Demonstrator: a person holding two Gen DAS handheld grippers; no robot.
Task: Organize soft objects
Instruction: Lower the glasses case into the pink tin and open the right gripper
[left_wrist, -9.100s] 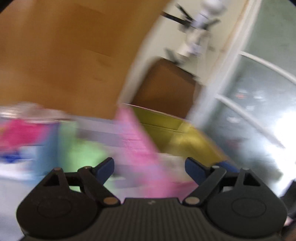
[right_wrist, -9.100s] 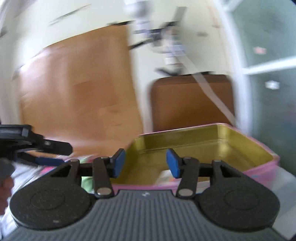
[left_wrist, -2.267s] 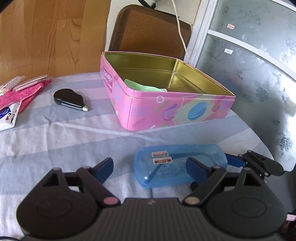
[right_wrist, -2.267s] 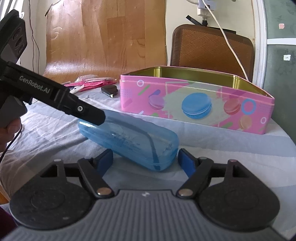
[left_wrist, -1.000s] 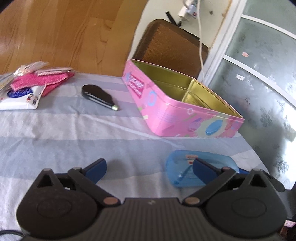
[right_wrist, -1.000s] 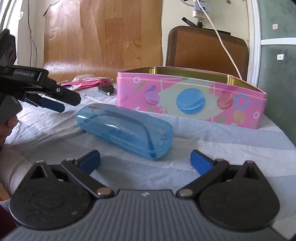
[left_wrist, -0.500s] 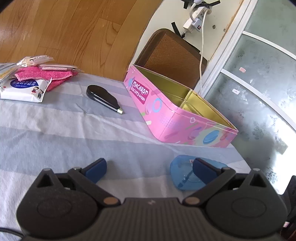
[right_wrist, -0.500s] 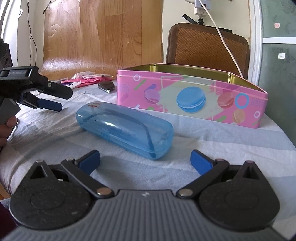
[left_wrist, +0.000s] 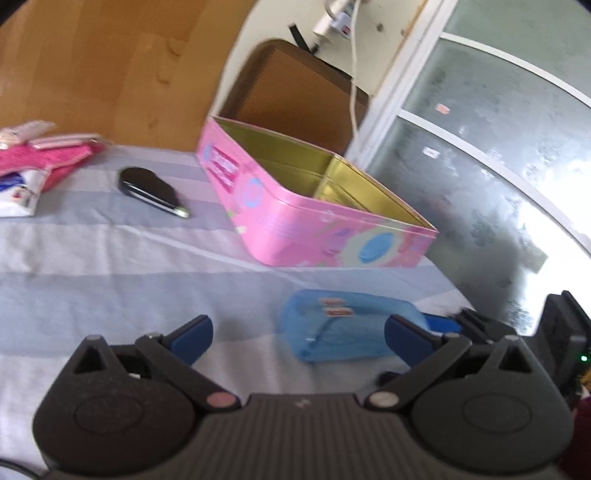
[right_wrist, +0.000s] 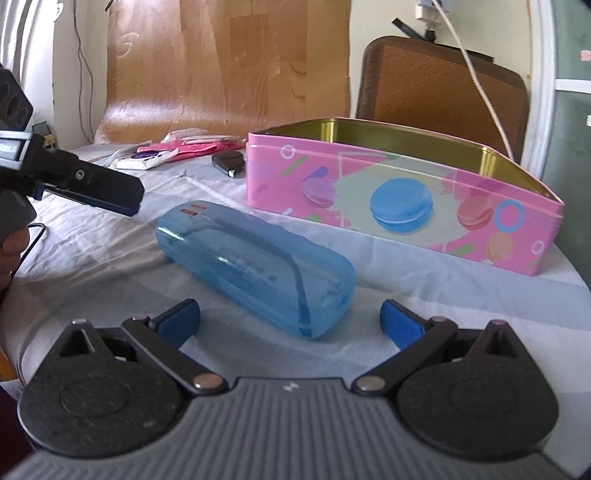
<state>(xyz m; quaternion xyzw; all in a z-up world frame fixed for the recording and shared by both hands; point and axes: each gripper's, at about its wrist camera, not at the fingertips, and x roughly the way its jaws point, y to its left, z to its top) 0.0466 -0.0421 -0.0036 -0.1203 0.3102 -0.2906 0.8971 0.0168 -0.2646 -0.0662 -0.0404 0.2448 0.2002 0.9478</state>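
A striped cloth in pale blue and white covers the table; on it, at about ten o'clock in the left wrist view, lies a small black teardrop-shaped gadget with a pale tip, apart from everything round it; behind the table, at twelve o'clock, stands a brown woven chair back; a white cable hangs down across it from a plug on the cream wall; a wood-grain panel fills eleven o'clock; a frosted glass door in a white frame takes up two o'clock.
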